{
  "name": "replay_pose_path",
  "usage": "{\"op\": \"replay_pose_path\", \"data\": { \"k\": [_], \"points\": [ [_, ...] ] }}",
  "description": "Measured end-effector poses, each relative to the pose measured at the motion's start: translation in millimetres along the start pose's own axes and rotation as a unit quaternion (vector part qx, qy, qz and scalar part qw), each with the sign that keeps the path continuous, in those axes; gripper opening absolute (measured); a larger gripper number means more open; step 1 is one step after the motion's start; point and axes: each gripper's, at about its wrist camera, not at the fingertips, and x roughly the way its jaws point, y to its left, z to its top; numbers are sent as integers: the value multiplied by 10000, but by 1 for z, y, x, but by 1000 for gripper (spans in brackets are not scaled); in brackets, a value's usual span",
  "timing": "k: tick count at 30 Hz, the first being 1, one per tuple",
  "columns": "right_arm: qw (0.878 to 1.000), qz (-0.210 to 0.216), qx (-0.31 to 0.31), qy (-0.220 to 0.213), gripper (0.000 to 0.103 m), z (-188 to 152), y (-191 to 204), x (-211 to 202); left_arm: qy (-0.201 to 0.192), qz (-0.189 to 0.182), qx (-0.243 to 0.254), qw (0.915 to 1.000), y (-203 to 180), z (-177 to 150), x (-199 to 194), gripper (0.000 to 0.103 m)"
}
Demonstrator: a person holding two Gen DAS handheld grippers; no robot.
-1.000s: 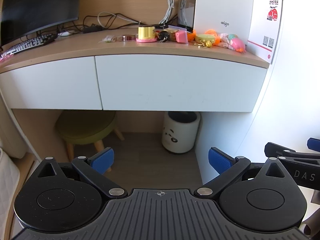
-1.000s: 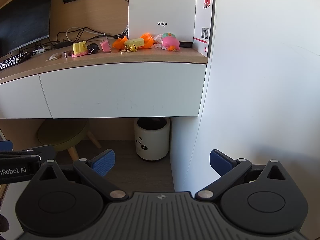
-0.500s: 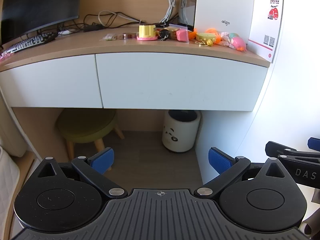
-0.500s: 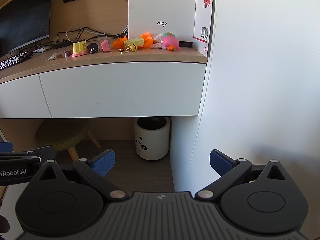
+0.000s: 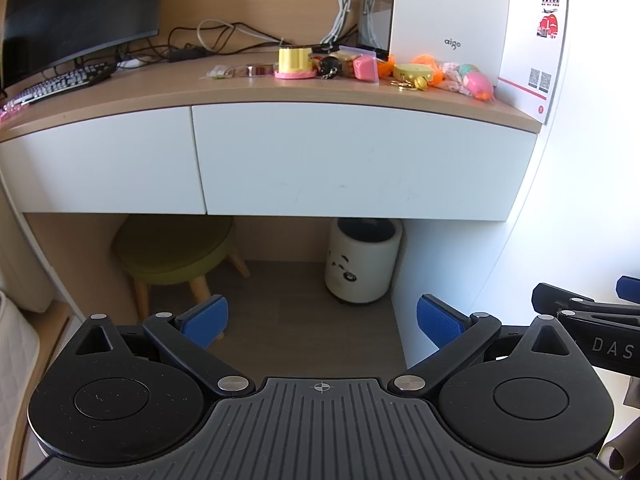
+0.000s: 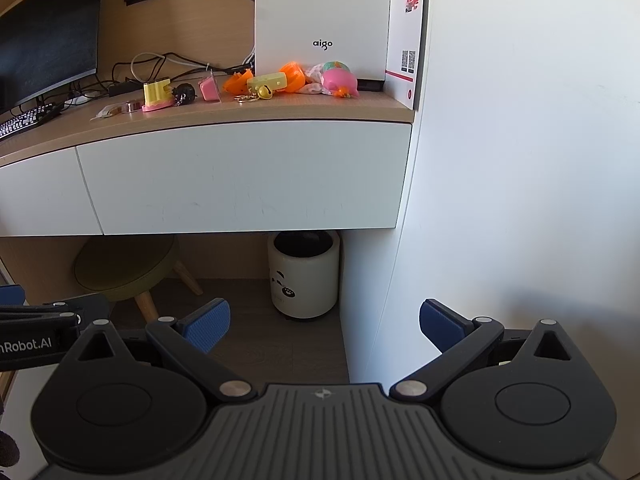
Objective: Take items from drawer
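Two white drawer fronts hang shut under the wooden desk top; the wide right drawer faces both cameras, the left drawer beside it. Small toys lie on the desk: a yellow and pink toy, a pink block, orange pieces, a pink plush. My left gripper is open and empty, well back from the drawers. My right gripper is open and empty too, level with it on the right.
A green stool and a white panda bin stand under the desk. A white wall panel closes the right side. A monitor, a keyboard, cables and a white aigo box occupy the desk top.
The left wrist view has tilted slightly, so the desk sits a little lower in frame. Both grippers stay open and the drawers stay shut.
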Motion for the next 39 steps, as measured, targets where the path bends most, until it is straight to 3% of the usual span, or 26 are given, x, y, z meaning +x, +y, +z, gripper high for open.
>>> {"op": "replay_pose_path", "data": {
  "k": [25, 27, 28, 29, 30, 31, 34, 36, 39],
  "points": [
    [10000, 2, -42, -44, 102, 0, 0, 0, 99, -106, -191, 9997, 5, -3, 5, 103],
    [10000, 24, -3, -45, 102, 2, -2, 0, 106, -236, -138, 9996, 5, 0, 4, 90],
    [10000, 27, 24, -48, 102, 4, -3, -1, 74, -272, -77, 9996, 4, 1, 3, 50],
    [10000, 26, 54, -62, 102, 7, -4, -2, 28, -249, 0, 9997, 2, 4, 2, 4],
    [9999, 26, 78, -80, 102, 11, -5, -3, -22, -228, 81, 9997, 0, 7, 1, 3],
    [9999, 25, 88, -94, 102, 14, -5, -4, -82, -298, 80, 9995, -1, 10, -1, 9],
    [9999, 67, 37, -135, 102, 34, -4, -14, -309, -342, -607, 9971, 5, 21, -11, 12],
    [9997, 144, -22, -207, 102, 52, -4, -25, -280, -226, -568, 9977, 5, 33, -11, 11],
    [9995, 269, -26, -159, 102, 85, -7, -41, -96, -510, -628, 9967, 22, 55, -2, 13]
  ]
}}
